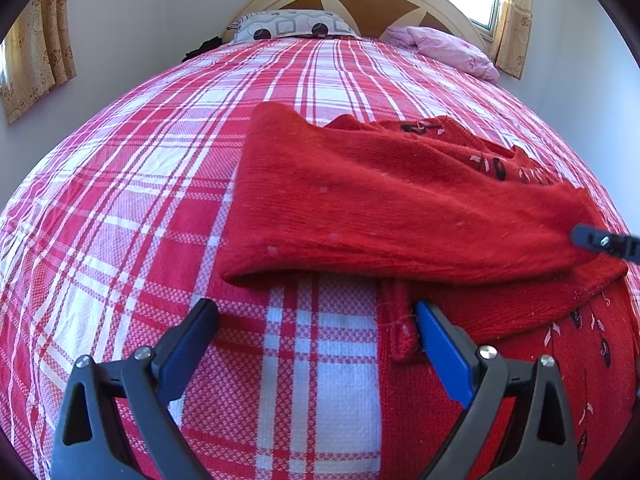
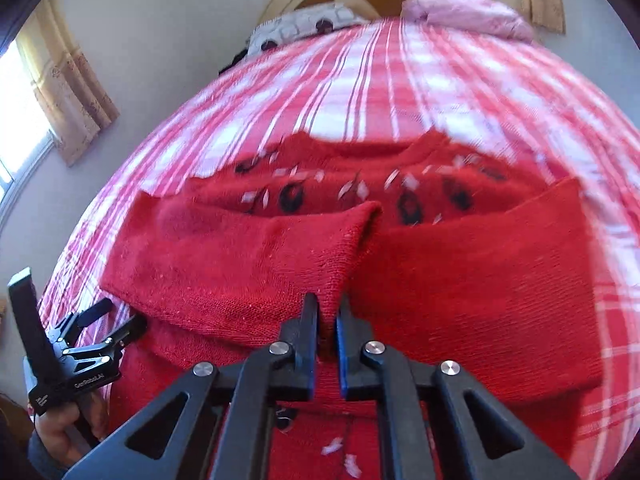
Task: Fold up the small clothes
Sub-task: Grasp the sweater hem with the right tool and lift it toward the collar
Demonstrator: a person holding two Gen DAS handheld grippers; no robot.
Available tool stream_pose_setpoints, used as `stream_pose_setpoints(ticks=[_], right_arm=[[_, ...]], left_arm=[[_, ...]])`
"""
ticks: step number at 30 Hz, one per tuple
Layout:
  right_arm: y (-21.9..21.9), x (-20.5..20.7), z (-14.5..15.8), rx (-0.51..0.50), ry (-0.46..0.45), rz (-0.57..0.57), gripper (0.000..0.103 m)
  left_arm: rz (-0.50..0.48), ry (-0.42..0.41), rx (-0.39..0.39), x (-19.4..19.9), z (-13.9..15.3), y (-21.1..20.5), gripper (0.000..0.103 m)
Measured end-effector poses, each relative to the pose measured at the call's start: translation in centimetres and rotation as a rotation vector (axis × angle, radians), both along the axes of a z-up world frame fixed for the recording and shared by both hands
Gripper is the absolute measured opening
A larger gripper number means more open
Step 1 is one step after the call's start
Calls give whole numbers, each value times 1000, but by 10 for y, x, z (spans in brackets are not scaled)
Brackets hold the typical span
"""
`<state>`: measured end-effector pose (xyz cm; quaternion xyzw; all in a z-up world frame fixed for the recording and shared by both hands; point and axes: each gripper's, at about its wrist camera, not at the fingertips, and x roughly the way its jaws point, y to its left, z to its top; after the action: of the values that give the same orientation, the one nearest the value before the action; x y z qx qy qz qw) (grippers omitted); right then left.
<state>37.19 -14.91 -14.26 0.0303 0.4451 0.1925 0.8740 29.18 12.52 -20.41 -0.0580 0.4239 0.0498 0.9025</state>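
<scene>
Red sweater [image 1: 400,208] centre-right of frame on plaid bedspread [image 1: 160,160], one sleeve folded across. Right gripper [image 2: 328,308] clenched on sleeve cuff [image 2: 332,280], lower centre. Left gripper [image 1: 316,312] released, hovering over bare bedspread, lower centre. Risk: thin pinch on loose knit; slippage under pull, fold skewed.

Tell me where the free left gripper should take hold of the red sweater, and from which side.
Probably the cuff of the sleeve lying on the bedspread, just beside the open left gripper. It is a thin loose end, clear of the folded sweater, so come in low from the near edge. The right gripper already pinches the other sleeve.
</scene>
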Motion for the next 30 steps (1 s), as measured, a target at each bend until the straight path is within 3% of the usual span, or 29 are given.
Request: stream_pose_setpoints(ticks=[8,24,27,30], right_arm=[[-33,-15,27,-61,-87,-26,7],[-91,-17,28,-90,-113,-113,7],[-85,-15,35,-86,-126,-96,7],[-74,-14,54,-48,-160,-73,7]], left_arm=[[1,-1,0,0,0,0,101],[-8,4,17,2,1,-3,102],[-52,-35,51,2,10,-15,100],[-134,-22,152,13,10,-37,101]])
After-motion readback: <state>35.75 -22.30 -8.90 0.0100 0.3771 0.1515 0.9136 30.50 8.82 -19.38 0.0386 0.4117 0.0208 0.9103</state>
